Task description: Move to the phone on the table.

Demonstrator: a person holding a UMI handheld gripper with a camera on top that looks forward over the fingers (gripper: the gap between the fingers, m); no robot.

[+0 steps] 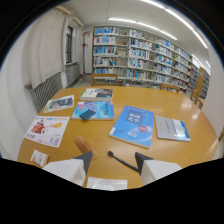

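Observation:
The phone (pixel 87 114) is a small dark slab lying on a colourful magazine (pixel 95 109) on the wooden table (pixel 150 100), well beyond my fingers and to their left. My gripper (pixel 114 160) is open, its two pale fingers spread apart low over the near part of the table. A thin black pen-like object (pixel 121 161) lies on the table between the fingers, touching neither. A brown rounded object (pixel 83 145) sits just ahead of the left finger.
A blue book (pixel 132 125) and a grey-white booklet (pixel 171 128) lie ahead and to the right. More magazines (pixel 47 130) and papers (pixel 60 103) lie to the left. Chairs (pixel 105 79), bookshelves (pixel 145 55) and a radiator (pixel 45 90) stand past the table.

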